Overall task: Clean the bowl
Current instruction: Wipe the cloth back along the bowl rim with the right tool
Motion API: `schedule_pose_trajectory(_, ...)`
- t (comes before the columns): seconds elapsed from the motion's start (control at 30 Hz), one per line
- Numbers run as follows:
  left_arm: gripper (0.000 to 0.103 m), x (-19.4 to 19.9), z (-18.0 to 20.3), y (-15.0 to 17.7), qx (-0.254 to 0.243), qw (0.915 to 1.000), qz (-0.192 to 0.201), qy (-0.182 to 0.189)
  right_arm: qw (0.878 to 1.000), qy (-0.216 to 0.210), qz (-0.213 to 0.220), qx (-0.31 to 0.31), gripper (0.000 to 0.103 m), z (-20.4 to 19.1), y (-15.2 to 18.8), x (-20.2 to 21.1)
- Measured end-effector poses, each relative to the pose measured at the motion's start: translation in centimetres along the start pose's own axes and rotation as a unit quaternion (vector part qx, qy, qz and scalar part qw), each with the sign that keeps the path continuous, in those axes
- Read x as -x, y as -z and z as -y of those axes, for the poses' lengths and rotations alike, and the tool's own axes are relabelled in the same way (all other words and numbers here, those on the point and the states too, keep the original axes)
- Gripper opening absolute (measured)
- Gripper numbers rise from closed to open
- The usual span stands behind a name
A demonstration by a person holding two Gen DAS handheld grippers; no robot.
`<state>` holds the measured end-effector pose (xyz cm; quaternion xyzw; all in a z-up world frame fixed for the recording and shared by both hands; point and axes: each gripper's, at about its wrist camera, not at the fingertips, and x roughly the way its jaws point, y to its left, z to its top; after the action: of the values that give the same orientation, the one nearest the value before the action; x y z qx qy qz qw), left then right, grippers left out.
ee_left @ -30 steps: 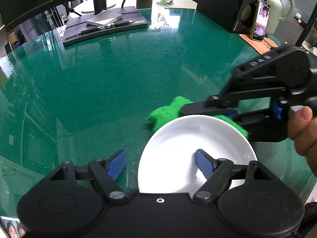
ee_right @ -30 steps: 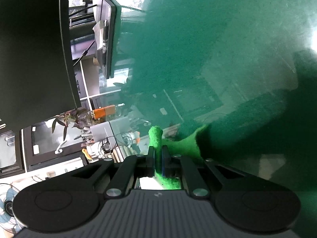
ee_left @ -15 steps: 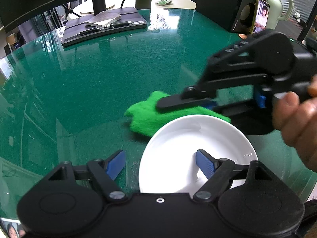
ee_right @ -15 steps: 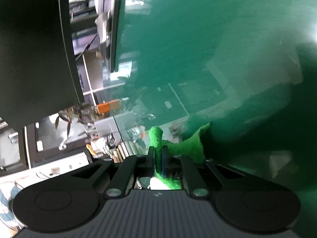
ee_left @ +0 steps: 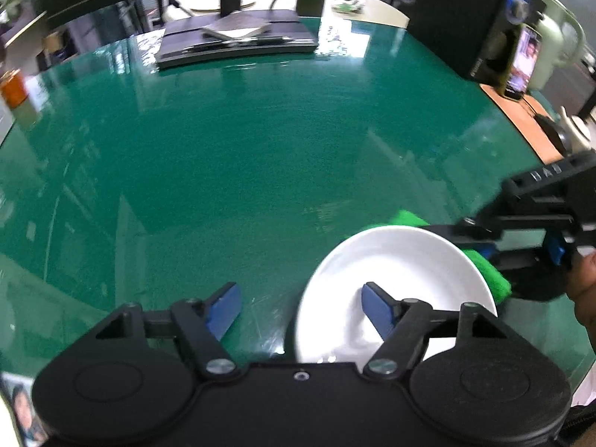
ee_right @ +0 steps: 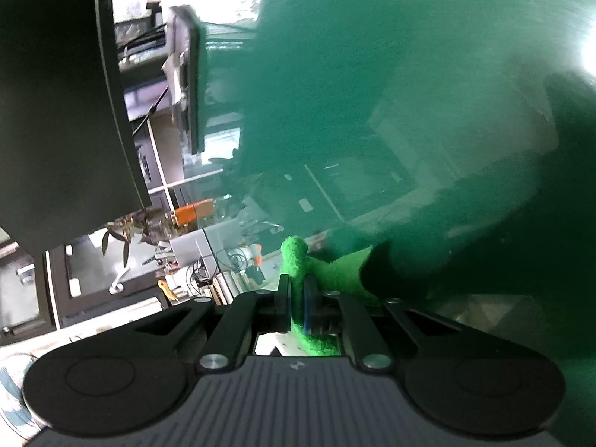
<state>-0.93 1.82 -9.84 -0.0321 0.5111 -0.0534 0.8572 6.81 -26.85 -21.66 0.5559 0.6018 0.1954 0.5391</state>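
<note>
Left wrist view: bowl point(ee_left: 395, 283) sits on the green table point(ee_left: 242, 171), left gripper point(ee_left: 301, 307) straddling its rim, jaws just narrowing, not pinching. Right gripper point(ee_left: 480, 242) clamps the cloth point(ee_left: 488, 272) behind the bowl. An unpinned bowl could skid once wiping starts.

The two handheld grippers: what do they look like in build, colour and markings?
Both are matte black plastic linkage grippers. The left gripper has two round discs on its body, silver pivot screws and flat blue pads on its fingers. The right gripper is alike, with a ribbed grey top plate; in the left wrist view its side bears small raised markings, too blurred to read. No cables or sleeves show.
</note>
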Motion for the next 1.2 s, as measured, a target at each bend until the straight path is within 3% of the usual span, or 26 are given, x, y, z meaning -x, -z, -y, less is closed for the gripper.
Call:
schedule_pose_trajectory(0.17, 0.067, 0.7, 1.5, 1.4, -0.038, 0.9989, -0.016, -0.020, 1.000, 0.001, 0.002, 0.008, 0.008, -0.5, -0.4, -0.3)
schedule_pose_trajectory(0.3, 0.039, 0.9, 1.4, 1.9, -0.025, 0.9994, -0.016, -0.018, 1.000, -0.001, -0.001, 0.016, 0.008, -1.8, -0.8, -1.4)
schedule_pose_trajectory(0.43, 0.030, 1.1, 1.0, 2.1, -0.021, 0.9996, -0.013, -0.011, 1.000, -0.007, -0.007, 0.029, 0.008, -3.1, -1.0, -2.7)
schedule_pose_trajectory(0.67, 0.025, 0.1, 0.6, 0.2, -0.055, 0.9984, -0.013, 0.006, 0.999, -0.024, -0.014, 0.028, 0.008, -2.6, -0.2, -2.1)
schedule_pose_trajectory(0.73, 0.031, -0.4, 0.4, -0.5, -0.067, 0.9977, -0.012, 0.006, 0.999, -0.030, -0.012, 0.021, 0.008, -2.1, 0.1, -1.2)
schedule_pose_trajectory(0.93, 0.032, -1.6, 0.2, -2.0, -0.107, 0.9942, 0.004, 0.005, 0.999, -0.034, 0.006, -0.018, 0.008, 0.2, 0.8, 1.1)
schedule_pose_trajectory(1.2, 0.033, -1.7, 0.5, -1.8, -0.101, 0.9947, 0.015, -0.001, 1.000, -0.006, 0.012, -0.026, 0.008, -1.3, -0.6, -1.9)
